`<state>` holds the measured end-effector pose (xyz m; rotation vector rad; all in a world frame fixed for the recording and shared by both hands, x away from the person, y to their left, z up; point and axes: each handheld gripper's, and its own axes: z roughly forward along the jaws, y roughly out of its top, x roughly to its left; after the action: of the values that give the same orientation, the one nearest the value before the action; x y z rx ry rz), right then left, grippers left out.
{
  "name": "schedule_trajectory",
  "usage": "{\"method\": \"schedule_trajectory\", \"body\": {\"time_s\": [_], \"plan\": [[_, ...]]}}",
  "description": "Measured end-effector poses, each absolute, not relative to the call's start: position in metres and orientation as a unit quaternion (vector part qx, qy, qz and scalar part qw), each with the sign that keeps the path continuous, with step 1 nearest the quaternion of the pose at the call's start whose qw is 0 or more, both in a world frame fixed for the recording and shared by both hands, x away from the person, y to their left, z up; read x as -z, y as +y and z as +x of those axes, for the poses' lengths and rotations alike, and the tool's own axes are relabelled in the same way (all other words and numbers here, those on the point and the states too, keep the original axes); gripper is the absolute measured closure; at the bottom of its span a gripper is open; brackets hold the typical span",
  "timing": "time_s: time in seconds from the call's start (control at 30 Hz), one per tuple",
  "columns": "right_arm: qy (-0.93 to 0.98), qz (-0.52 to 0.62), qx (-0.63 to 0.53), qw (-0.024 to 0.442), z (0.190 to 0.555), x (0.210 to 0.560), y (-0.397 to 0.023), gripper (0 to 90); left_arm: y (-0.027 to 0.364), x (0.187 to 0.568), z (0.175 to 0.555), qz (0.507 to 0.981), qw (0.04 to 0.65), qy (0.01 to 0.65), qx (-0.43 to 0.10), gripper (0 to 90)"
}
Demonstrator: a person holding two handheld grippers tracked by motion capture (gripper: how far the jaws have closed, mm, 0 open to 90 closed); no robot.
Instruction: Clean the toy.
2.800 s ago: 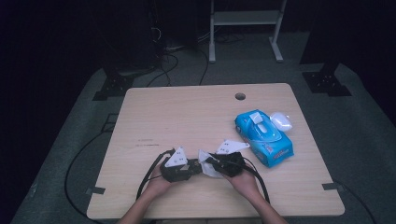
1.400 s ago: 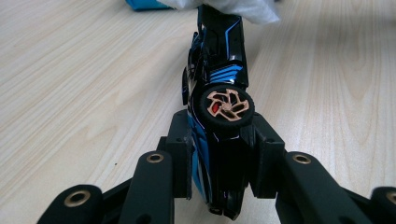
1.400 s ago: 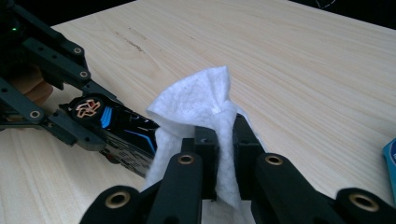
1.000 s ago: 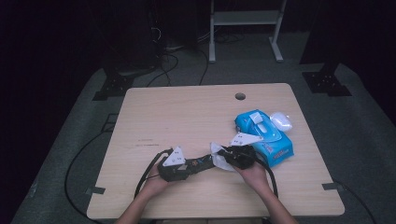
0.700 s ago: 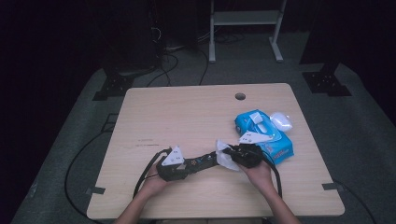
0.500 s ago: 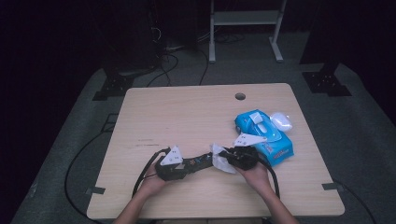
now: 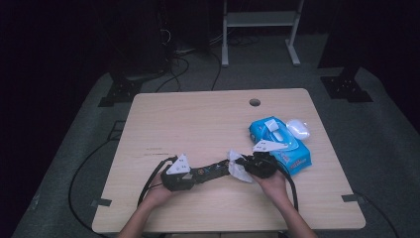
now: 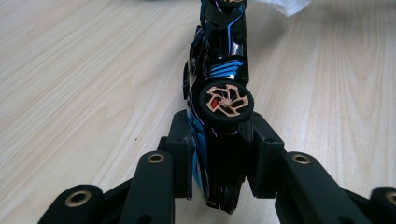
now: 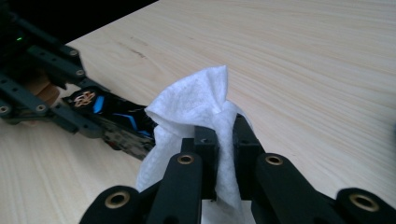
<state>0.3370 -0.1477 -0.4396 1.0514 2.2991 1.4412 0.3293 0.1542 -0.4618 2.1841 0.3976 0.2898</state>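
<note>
Grippers sit a little differently than they did about three seconds ago: back then I had both held close together in front of me, and now my right gripper point(image 7: 241, 166) has drifted toward the blue wipes pack point(image 7: 280, 144), ending just beside its near corner, while my left gripper point(image 7: 198, 174) has barely shifted. Over the last second I see almost no change in either. From the high view I can make out the black toy car point(image 7: 210, 171) stretched between the two grippers, on the side of the wipes pack toward my left hand, with the white wipe point(image 7: 237, 166) bunched at its far end. My left gripper view gives what the high one cannot: the jaws are clamped on the car's rear, which lies on its side with a copper-spoked wheel point(image 8: 226, 101) facing up and blue stripes along the body. My right gripper view shows its jaws pinched together on the wipe point(image 9: 196, 116), folded into a peak, touching the car's nose point(image 9: 123, 123). A small white case point(image 7: 298, 129) lies against the far side of the wipes pack on the table point(image 7: 198, 119).
</note>
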Motion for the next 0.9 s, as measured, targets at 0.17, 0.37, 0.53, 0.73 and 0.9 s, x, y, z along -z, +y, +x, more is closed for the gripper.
{"method": "schedule_trajectory", "body": {"time_s": [0.17,0.37,0.53,0.73,0.9], "plan": [[0.79,0.35,-0.49,0.115,0.337,0.441,-0.138,83.5,0.146,0.451,0.329,0.889,0.411,0.153,-0.129,55.1],[0.792,0.338,-0.498,0.102,0.334,0.443,-0.13,83.4,0.133,0.442,0.333,0.9,0.392,0.147,-0.119,51.8],[0.789,0.338,-0.504,0.092,0.335,0.444,-0.132,83.4,0.129,0.434,0.341,0.906,0.38,0.151,-0.105,52.1],[0.782,0.346,-0.513,0.079,0.336,0.447,-0.129,83.4,0.117,0.431,0.344,0.917,0.357,0.144,-0.103,53.2],[0.793,0.319,-0.516,0.065,0.333,0.448,-0.116,83.4,0.116,0.428,0.342,0.922,0.345,0.145,-0.096,52.7]]}}
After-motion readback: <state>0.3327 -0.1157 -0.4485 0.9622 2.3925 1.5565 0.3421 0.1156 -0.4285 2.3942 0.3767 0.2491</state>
